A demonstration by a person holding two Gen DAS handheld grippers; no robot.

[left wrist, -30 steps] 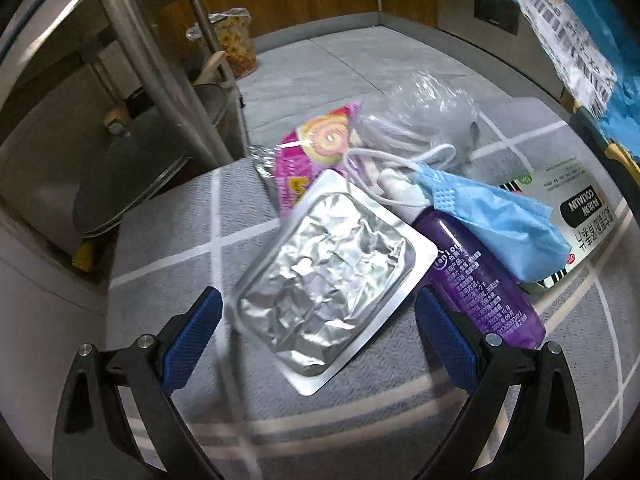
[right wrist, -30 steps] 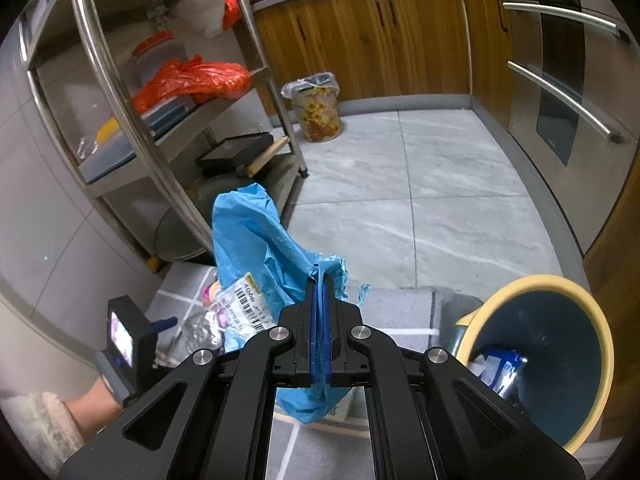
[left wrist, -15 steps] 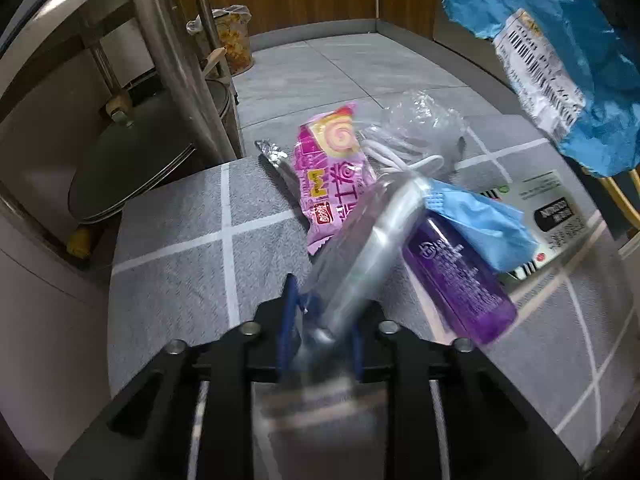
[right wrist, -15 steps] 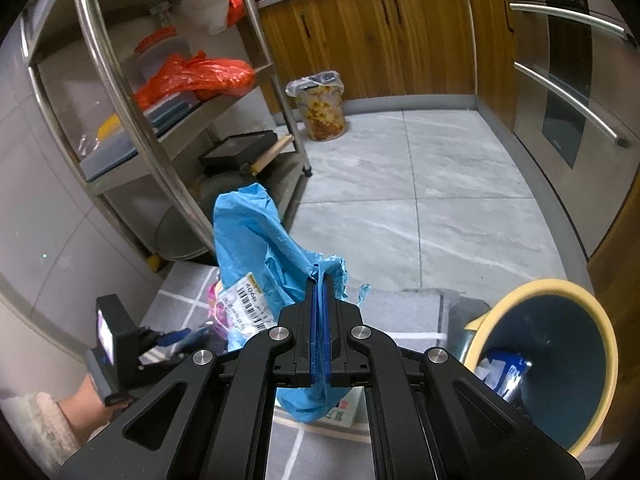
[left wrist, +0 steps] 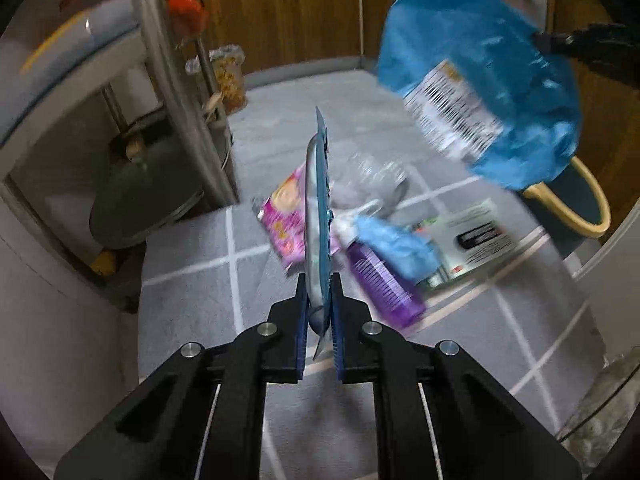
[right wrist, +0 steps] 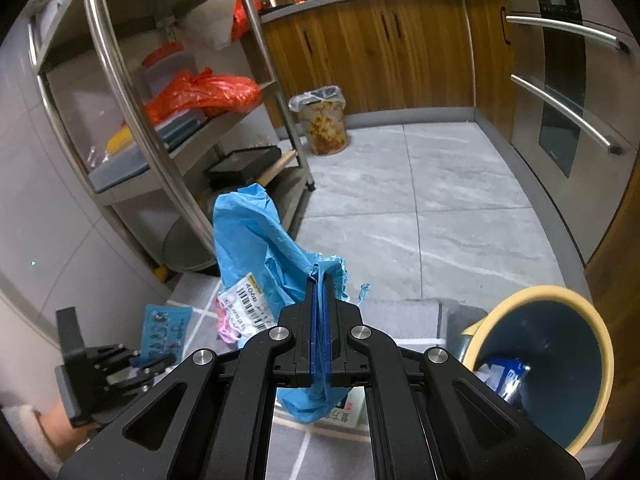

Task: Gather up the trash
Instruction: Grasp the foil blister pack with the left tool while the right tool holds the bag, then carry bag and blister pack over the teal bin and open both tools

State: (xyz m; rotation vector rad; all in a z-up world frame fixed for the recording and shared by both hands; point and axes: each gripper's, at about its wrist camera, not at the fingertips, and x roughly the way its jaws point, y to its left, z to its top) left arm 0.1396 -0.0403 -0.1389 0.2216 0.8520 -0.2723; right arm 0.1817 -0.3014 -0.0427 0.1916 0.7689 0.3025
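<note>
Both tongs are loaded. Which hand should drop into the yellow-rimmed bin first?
Right, probably. The right tongs are shut on the blue mailer bag, and the bin opens just beside them. The left tongs, shut on the foil pack, sit farther from it, with the bag hanging between.

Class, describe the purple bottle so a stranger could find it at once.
Look at the grey checked mat beside the steel rack. In the litter pile there, the purple bottle lies flat, its neck under a blue face mask. Nothing else is purple and cylindrical.
</note>
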